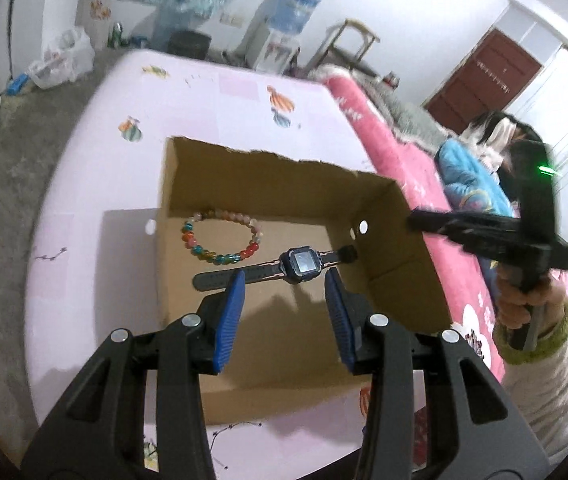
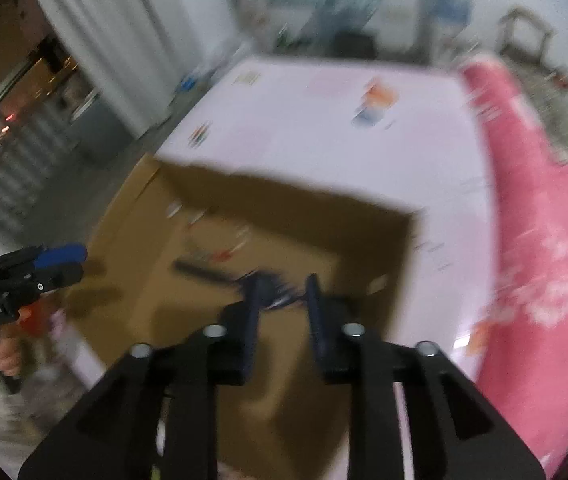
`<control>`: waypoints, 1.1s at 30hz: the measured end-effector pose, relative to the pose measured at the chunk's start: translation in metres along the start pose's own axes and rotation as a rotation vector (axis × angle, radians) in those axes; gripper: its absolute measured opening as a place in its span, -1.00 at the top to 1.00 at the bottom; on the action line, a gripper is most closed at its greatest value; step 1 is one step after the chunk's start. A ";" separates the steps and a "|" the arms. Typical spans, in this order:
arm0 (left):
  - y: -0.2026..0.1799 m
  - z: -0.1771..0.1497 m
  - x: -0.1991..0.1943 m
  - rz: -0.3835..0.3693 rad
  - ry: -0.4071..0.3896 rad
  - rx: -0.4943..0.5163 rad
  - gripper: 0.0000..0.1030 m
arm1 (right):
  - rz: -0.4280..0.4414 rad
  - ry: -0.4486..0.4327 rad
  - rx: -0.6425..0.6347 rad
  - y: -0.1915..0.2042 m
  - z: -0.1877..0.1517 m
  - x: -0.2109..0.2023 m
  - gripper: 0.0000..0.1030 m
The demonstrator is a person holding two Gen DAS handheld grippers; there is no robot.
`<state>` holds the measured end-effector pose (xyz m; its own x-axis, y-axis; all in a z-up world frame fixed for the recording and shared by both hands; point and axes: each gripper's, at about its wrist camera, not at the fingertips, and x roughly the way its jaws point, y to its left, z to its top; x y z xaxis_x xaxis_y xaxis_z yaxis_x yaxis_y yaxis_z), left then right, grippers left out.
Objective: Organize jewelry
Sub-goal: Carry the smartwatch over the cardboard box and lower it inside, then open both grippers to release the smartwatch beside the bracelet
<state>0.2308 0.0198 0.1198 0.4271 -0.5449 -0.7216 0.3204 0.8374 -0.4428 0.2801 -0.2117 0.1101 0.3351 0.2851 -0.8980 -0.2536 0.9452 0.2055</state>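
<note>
Since both the left gripper (image 1: 286, 286) and the right gripper (image 2: 284, 292) stand parted and empty, the light, floppy dark-strapped wristwatch (image 1: 300, 266) beside the colourful beaded bracelet (image 1: 221, 238) in the brown cardboard box (image 1: 384, 240) is probably best pinched at its rigid case.

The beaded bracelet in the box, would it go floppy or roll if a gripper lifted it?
The beaded bracelet would probably sag where gripped, being separate beads on a string. It lies flat on the cardboard box floor, so rolling seems unlikely. The glossy beads may slip.
</note>
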 end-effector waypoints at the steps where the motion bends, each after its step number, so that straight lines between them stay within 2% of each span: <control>1: 0.001 -0.008 -0.010 0.003 -0.031 0.006 0.23 | 0.031 0.056 0.002 0.004 0.002 0.012 0.48; 2: 0.002 -0.014 -0.018 0.008 -0.052 0.009 0.23 | 0.044 0.116 0.006 0.009 0.004 0.027 0.48; 5: 0.008 -0.034 -0.038 0.029 -0.118 0.012 0.16 | -0.013 0.240 -0.063 0.029 0.008 0.074 0.48; 6: 0.011 -0.042 -0.043 0.036 -0.133 0.010 0.13 | -0.037 0.264 -0.092 0.035 0.010 0.085 0.47; 9: 0.021 -0.060 -0.052 0.055 -0.145 -0.010 0.11 | -0.165 0.327 -0.229 0.050 0.012 0.119 0.18; 13: 0.041 -0.080 -0.062 0.081 -0.148 -0.044 0.10 | -0.263 0.382 -0.346 0.058 0.014 0.141 0.12; 16: 0.053 -0.090 -0.064 0.107 -0.148 -0.055 0.09 | -0.299 0.402 -0.400 0.061 0.014 0.148 0.11; 20: 0.066 -0.096 -0.064 0.100 -0.143 -0.090 0.09 | -0.285 0.408 -0.443 0.061 0.016 0.150 0.11; 23: 0.072 -0.098 -0.064 0.095 -0.145 -0.107 0.09 | -0.273 0.409 -0.440 0.056 0.019 0.148 0.12; 30: 0.075 -0.105 -0.067 0.096 -0.145 -0.104 0.08 | -0.354 0.387 -0.430 0.033 0.030 0.144 0.14; 33: 0.076 -0.106 -0.067 0.099 -0.144 -0.105 0.02 | -0.368 0.370 -0.392 0.026 0.033 0.142 0.14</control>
<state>0.1367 0.1239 0.0779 0.5713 -0.4542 -0.6836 0.1848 0.8827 -0.4321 0.3512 -0.1415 0.0013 0.1466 -0.1860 -0.9716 -0.5173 0.8228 -0.2355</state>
